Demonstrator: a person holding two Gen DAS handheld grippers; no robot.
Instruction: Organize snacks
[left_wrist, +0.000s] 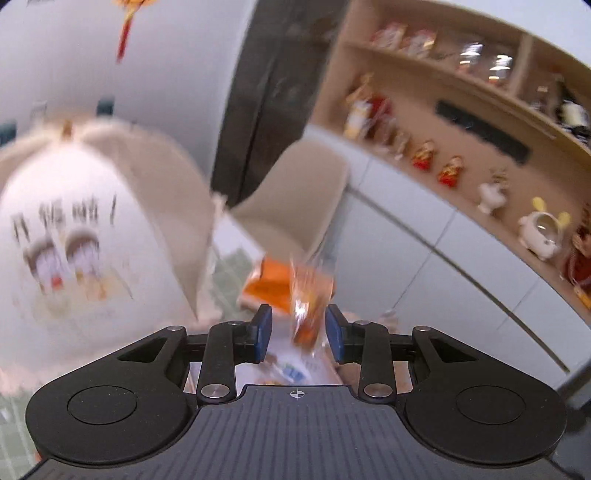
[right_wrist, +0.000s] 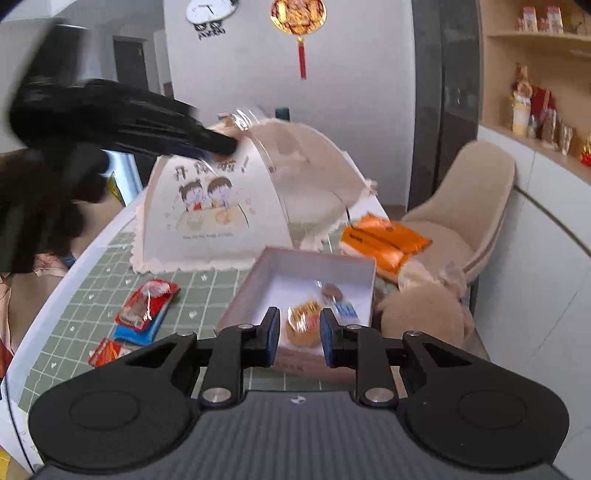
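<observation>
Green checked cloth covers the table (right_wrist: 92, 295), whose white rim curves along the left side. On it stands a cream mesh food cover (right_wrist: 236, 199) printed with two cartoon children, its lace hem reaching the white box (right_wrist: 317, 266) just beside it. A beige chair (right_wrist: 472, 206) sits past the table's far corner, with a fluffy tan cushion (right_wrist: 424, 314) close against the box's right wall. The box lies open; inside are a round golden snack (right_wrist: 303, 325), a small blue-and-white packet (right_wrist: 345, 312) and a brown piece behind them. An orange bag (right_wrist: 384, 240) rests beyond the box's far edge. Bare cloth stays open between the box's left wall and a red packet (right_wrist: 146, 304) stacked on a blue one (right_wrist: 136, 332), with a smaller red-orange packet (right_wrist: 105, 352) nearer the table rim.

The right gripper (right_wrist: 298, 334) hovers over the box's near edge, jaws spread moderately wide and holding nothing. The left gripper (left_wrist: 298, 332) is raised above the box, its jaws parted around a blurred orange wrapped snack (left_wrist: 310, 306); whether the pads touch it I cannot tell. In the right view it appears only as a dark blur at upper left.
</observation>
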